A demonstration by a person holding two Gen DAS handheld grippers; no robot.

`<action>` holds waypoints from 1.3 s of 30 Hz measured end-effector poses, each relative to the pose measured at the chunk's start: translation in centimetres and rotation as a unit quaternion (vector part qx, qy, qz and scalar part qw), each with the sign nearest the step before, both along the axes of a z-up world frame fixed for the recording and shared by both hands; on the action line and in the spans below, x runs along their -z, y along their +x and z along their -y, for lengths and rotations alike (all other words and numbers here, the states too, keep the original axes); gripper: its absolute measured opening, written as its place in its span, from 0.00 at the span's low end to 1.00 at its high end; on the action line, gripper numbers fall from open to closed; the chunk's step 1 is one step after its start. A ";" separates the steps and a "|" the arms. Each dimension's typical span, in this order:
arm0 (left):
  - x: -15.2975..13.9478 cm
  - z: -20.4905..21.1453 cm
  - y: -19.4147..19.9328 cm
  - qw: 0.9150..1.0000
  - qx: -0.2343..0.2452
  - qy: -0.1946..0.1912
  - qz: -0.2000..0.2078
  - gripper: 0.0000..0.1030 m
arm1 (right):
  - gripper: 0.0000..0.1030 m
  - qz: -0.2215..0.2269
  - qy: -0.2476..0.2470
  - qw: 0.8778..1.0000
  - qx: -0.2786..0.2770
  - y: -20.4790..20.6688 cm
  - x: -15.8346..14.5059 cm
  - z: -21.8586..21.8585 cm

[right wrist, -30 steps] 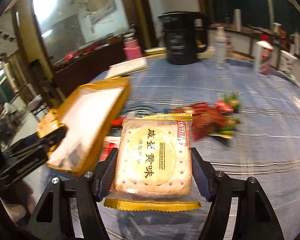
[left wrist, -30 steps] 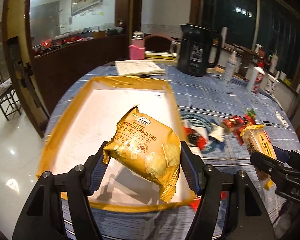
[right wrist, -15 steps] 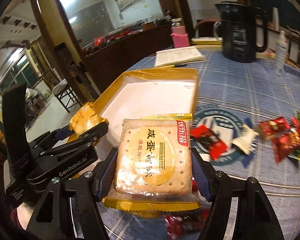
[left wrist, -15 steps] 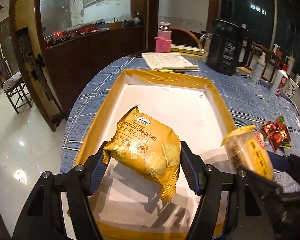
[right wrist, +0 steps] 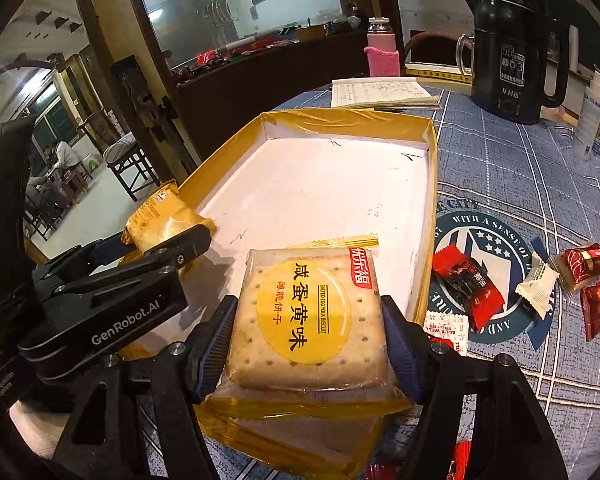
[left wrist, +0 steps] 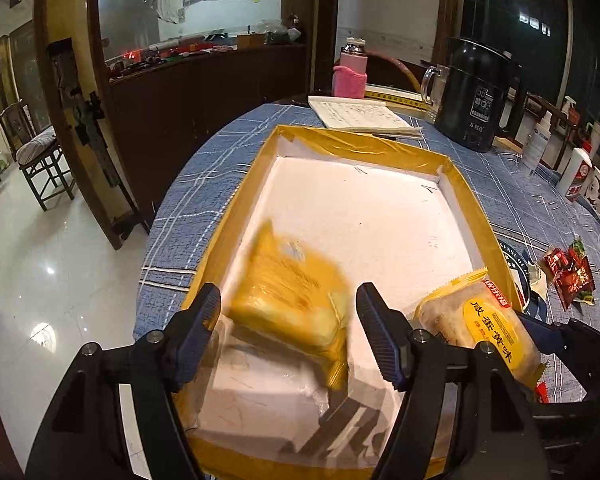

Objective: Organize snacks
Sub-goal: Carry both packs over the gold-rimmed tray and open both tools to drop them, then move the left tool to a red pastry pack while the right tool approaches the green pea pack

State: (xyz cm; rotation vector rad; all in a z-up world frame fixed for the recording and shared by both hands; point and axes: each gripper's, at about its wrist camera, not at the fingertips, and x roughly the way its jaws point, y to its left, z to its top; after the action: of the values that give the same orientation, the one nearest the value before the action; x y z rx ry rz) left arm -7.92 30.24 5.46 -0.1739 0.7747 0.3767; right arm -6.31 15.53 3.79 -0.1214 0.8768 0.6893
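Observation:
A shallow white tray with a yellow taped rim [left wrist: 476,216] lies on the blue checked tablecloth; it also shows in the right wrist view [right wrist: 432,184]. My left gripper [left wrist: 288,324] is open over the tray's near left part. The yellow cheese sandwich cracker pack [left wrist: 292,300] is blurred between its fingers, dropping free; it also shows in the right wrist view [right wrist: 164,216]. My right gripper [right wrist: 306,340] is shut on the salted egg yolk biscuit pack [right wrist: 308,316], held above the tray's near right corner; the pack also shows in the left wrist view [left wrist: 480,324].
Several small red and white wrapped candies [right wrist: 468,280] lie on the cloth right of the tray. At the back stand a black kettle [left wrist: 476,92], a pink bottle [left wrist: 350,74], a notebook [left wrist: 360,116] and white bottles [left wrist: 576,172]. The table edge runs close on the left.
My left gripper has opened and let go of the cracker pack, which drops toward the tray. My right gripper has carried the biscuit pack left, over the tray's near right corner.

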 end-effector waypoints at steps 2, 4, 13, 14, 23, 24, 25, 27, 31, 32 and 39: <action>-0.2 0.1 -0.3 1.000 -0.004 0.005 0.004 0.68 | 0.70 -0.004 0.011 1.000 -0.001 -0.1 -0.1 0.2; -0.6 0.2 -0.6 1.000 -0.007 0.009 0.008 0.68 | 0.69 -0.008 0.020 1.000 -0.001 -0.2 -0.3 0.3; -1.9 0.8 -2.5 1.000 -0.004 -0.009 0.025 0.69 | 0.70 0.016 0.050 0.999 0.009 -1.8 -2.6 3.0; -2.1 1.0 -2.8 1.000 -0.002 -0.013 0.027 0.71 | 0.70 0.017 0.055 0.998 0.015 -1.9 -2.8 3.8; -2.5 4.9 -4.2 0.998 0.041 -0.034 0.035 0.73 | 0.72 0.016 0.069 0.991 0.110 -1.0 -2.5 15.6; -2.3 5.6 -4.1 0.998 0.048 -0.036 0.033 0.73 | 0.72 0.011 0.070 0.990 0.124 -0.6 -2.2 17.0; -2.1 6.4 -3.9 0.997 0.055 -0.037 0.031 0.74 | 0.73 0.004 0.073 0.988 0.139 -0.4 -1.9 18.5; -1.8 8.0 -3.6 0.996 0.070 -0.042 0.026 0.73 | 0.74 -0.012 0.083 0.983 0.163 0.0 -1.1 21.2; -1.6 11.5 -3.2 0.991 0.119 -0.047 0.026 0.73 | 0.74 -0.029 0.089 0.979 0.180 0.4 0.1 24.1; -1.6 12.8 -3.1 0.989 0.141 -0.046 0.027 0.74 | 0.74 -0.031 0.090 0.979 0.180 0.3 0.3 24.5; -0.3 18.5 -1.9 0.965 0.260 -0.027 0.000 0.74 | 0.74 -0.040 0.112 0.976 0.180 0.3 1.3 26.1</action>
State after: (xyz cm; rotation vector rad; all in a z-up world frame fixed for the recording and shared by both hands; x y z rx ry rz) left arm -9.84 11.73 5.71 -0.0159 0.7999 -0.1420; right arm -5.98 -10.58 2.51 0.2640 0.8638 0.4491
